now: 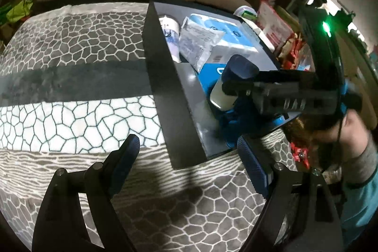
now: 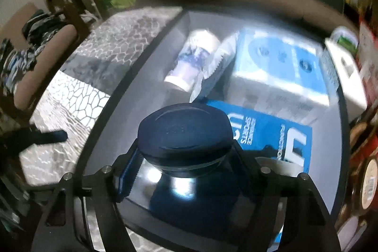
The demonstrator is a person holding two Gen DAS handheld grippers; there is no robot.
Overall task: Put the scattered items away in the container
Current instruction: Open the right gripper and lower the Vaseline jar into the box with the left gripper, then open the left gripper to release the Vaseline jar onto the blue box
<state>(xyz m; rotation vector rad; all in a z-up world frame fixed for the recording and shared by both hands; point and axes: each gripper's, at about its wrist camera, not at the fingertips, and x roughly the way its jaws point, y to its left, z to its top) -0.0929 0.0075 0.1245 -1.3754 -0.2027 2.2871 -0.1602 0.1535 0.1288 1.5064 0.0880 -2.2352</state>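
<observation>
Inside the black container (image 2: 146, 58), over its bare near corner, the right hand-held gripper (image 2: 186, 155) pinches a jar (image 2: 184, 131) with a dark navy lid; both blue pads press against the jar just under the lid's rim. The lid is round, domed and faintly ringed, wider than the body below it. In the left wrist view the jar (image 1: 232, 84) shows a pale, glossy body beneath the navy cap. There its long axis runs up and slightly to the right, with the cap end uppermost and the pale base towards the container floor. In the right wrist view the lid faces the camera, so the jar's axis lies roughly along the line of sight.

The container sits on a bench covered with a grey and white pebble-patterned cloth (image 1: 78, 110). It already holds a printed cup (image 2: 189, 60) lying on its side, a crinkled clear packet (image 1: 200, 44), a white and light blue box (image 2: 281, 65) and a flat blue box (image 2: 271, 134) with white lettering just beyond the jar.

The left hand-held gripper (image 1: 189, 157) is spread wide with nothing between its fingers, over the cloth at the container's near corner.
</observation>
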